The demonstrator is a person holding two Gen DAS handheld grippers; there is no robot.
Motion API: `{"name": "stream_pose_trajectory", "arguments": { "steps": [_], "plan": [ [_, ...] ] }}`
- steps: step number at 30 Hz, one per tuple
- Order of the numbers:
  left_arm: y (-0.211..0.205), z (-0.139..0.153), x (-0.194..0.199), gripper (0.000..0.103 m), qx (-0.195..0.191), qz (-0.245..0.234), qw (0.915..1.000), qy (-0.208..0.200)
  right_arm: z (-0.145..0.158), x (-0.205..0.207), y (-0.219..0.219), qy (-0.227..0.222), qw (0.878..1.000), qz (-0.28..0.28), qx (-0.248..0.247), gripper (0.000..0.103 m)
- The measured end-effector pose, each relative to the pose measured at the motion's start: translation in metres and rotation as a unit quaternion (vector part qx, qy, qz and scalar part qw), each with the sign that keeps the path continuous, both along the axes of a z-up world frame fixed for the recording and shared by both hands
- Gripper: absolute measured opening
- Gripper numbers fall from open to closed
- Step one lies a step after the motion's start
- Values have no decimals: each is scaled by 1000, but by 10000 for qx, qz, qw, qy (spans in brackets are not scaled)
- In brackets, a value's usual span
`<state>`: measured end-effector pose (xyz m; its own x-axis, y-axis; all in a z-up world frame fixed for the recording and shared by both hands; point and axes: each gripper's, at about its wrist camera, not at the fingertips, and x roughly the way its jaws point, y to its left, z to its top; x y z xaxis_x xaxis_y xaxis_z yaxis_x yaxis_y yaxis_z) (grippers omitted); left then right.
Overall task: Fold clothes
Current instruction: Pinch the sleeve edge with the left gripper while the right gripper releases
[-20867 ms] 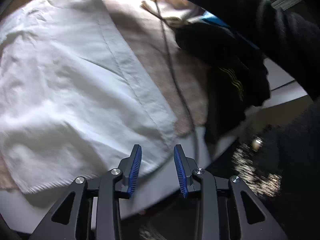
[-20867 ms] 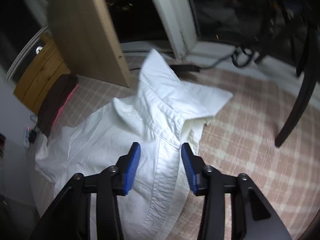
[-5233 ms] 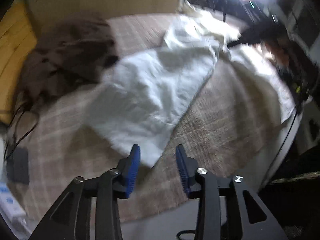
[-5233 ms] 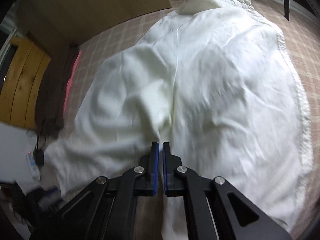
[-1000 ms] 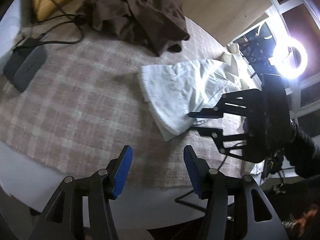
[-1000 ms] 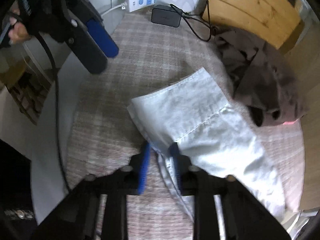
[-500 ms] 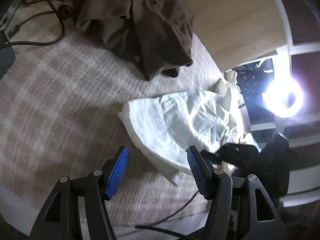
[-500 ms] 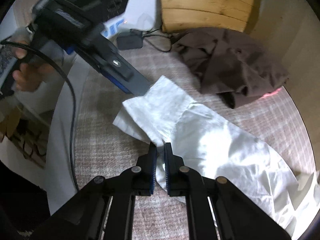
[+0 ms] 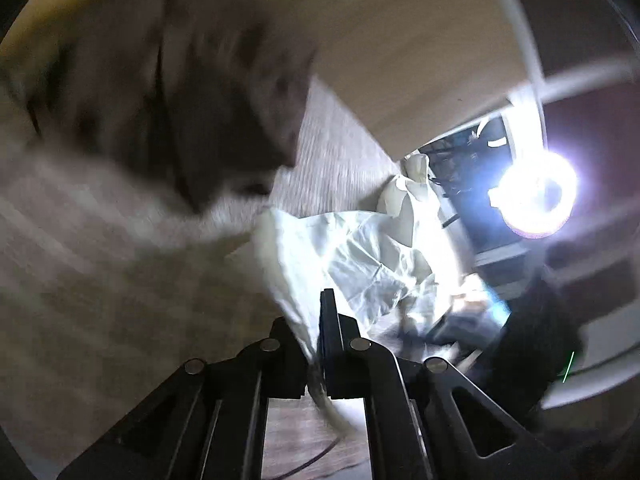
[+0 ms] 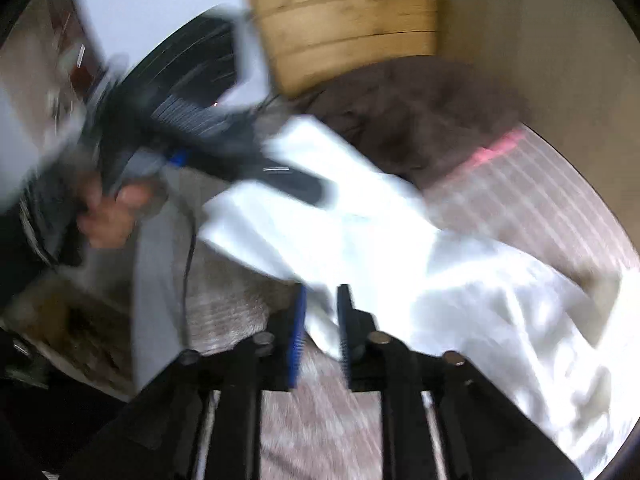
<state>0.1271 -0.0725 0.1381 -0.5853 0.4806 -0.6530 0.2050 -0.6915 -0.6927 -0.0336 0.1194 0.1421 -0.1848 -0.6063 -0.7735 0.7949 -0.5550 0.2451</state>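
While both views are smeared by motion blur, the nearest thing in the left wrist view is the left gripper point(image 9: 316, 320), whose jaws have just been closing and now pinch a corner of the white shirt point(image 9: 352, 264) between them, a strip of cloth hanging down behind the pads. In the right wrist view the right gripper point(image 10: 322, 312) sits at the near edge of the same white shirt point(image 10: 460, 280); its jaws have just been opening and stand a little apart, with a fold of the cloth lying between them, though the blur hides whether the pads press on it. From both grippers the shirt spreads away over the checked blanket point(image 9: 100, 280) that covers the surface, rumpled and partly folded, with its collar end standing up toward the far edge. Further along the cloth in the right wrist view, the left gripper point(image 10: 304, 188) reaches in from the left, carried by the person's left hand point(image 10: 112, 216). Beyond the shirt a dark brown garment point(image 9: 180, 92) lies bunched on the blanket near the far edge, beside a wooden panel point(image 10: 348, 20). Farthest off in the left wrist view, a bright ring light point(image 9: 536, 196) glares past the surface's far right corner.
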Motion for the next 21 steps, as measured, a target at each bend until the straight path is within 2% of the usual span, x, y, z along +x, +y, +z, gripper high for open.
{"name": "stream_pose_trajectory", "arguments": {
  "steps": [1,3,5,8,11,14,17,19,21],
  "plan": [
    [2,17,7,4,-275,-6,9995,142,12,-10,23,-163,9993,-272,-215,26],
    [0,41,26,5,-398,57,9980,484,18,-40,85,-291,9914,-1237,-319,29],
    [-4,51,39,5,-353,136,9977,565,23,-70,146,-415,9740,-2187,-411,29],
    [-10,51,37,4,-633,188,9964,528,-10,-110,209,-843,9469,-3101,63,29],
    [-22,47,14,4,-676,236,9965,426,-41,-132,232,-1115,9317,-3434,396,28],
    [-22,60,-1,4,-1060,135,9920,667,-65,-140,224,-1402,9320,-3303,518,29],
    [-35,37,-16,4,-1282,156,9913,271,-61,-139,213,-1173,9372,-3206,714,28],
    [-47,18,-28,4,-1286,172,9915,-48,-48,-130,214,-1096,9397,-3198,528,28],
    [-52,21,-41,4,-1547,48,9879,29,-32,-113,216,-963,9421,-3176,471,28]
  ]
}}
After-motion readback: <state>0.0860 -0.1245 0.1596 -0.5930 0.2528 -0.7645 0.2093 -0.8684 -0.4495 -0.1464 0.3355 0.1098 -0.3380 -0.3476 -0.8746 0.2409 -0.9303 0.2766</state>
